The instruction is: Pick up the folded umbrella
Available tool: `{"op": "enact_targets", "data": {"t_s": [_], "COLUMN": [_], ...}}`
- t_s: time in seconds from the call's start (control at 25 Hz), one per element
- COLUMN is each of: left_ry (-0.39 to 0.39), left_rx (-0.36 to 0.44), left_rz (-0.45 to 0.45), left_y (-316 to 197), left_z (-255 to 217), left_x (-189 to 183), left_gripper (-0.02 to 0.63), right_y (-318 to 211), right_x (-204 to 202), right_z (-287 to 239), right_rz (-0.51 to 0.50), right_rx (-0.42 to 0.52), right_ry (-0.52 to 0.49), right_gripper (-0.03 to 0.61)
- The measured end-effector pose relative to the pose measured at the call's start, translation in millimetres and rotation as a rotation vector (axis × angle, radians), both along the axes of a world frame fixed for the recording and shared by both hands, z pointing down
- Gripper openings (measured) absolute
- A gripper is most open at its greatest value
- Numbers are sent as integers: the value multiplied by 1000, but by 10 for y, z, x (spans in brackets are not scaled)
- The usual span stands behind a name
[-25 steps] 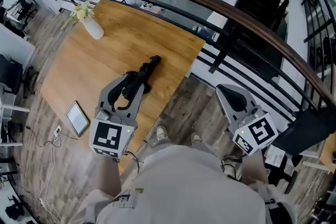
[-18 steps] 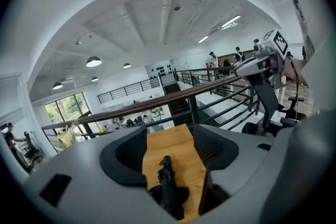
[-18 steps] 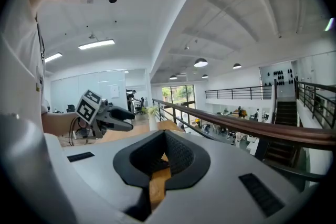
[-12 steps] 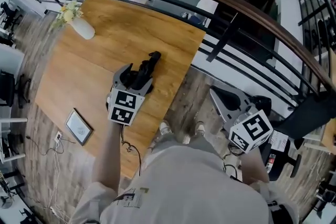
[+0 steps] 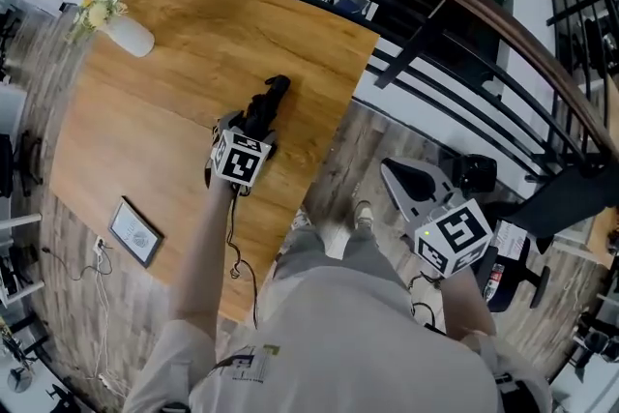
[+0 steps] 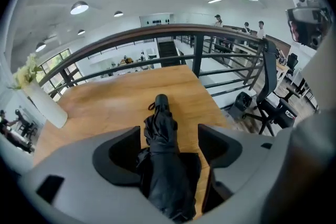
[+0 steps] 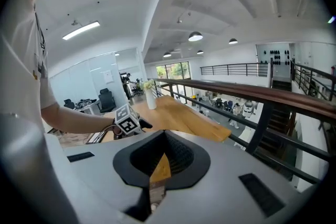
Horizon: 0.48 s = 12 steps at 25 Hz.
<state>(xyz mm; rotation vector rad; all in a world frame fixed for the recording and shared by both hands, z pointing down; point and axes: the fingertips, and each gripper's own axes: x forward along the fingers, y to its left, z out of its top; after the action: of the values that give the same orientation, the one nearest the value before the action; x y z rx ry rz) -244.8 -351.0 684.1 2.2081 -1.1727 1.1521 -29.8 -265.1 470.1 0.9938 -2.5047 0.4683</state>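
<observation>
Head view takes in a wooden table (image 5: pixel 193 44) that stands on grey plank flooring (image 5: pixel 334 174) beside a dark railing with a brown handrail (image 5: pixel 464 3). The person's light-shirted torso (image 5: pixel 338 343) fills the lower middle, with the bare left arm (image 5: pixel 208 247) stretched out over the table's near half.

At the end of that arm the left gripper (image 5: pixel 253 129) sits low over the tabletop, its marker cube facing up. Seen in the left gripper view, its two jaws stand spread, one on either side of the folded umbrella (image 6: pixel 163 134). A strip of bare wood shows between the fabric and the right-hand jaw.

The right gripper (image 5: pixel 395 177) is held off the table, above the floor near the person's right side and well apart from the umbrella. The right gripper view shows its jaws pressed together on nothing, leaving only a thin slit.

The black umbrella lies flat on the table near the edge facing the railing. Its handle end points away from the person and its bundled canopy is between the left jaws.

A white vase (image 5: pixel 128 36) with pale flowers (image 5: pixel 95 7) stands at the far left corner. A small framed tablet (image 5: pixel 135 232) lies near the left edge, and a thin cable (image 5: pixel 235 251) trails under the left arm.
</observation>
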Motion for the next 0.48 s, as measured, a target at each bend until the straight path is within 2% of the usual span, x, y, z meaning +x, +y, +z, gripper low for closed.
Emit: {"op": "enact_targets", "data": {"t_s": [0.28, 0.48], "left_ry": [-54, -145], "left_rx": [-109, -96], "left_rz": [-22, -36], "left_y": [-62, -95], "left_z": [664, 942], "left_x": [-103, -225], "left_gripper": [341, 341], "right_y": [49, 150], "right_x": [-219, -249], "right_z": [354, 576], "right_rz": [-12, -32], "right_rx": [-96, -137], "right_ry": [-24, -17], "right_gripper": [28, 28]}}
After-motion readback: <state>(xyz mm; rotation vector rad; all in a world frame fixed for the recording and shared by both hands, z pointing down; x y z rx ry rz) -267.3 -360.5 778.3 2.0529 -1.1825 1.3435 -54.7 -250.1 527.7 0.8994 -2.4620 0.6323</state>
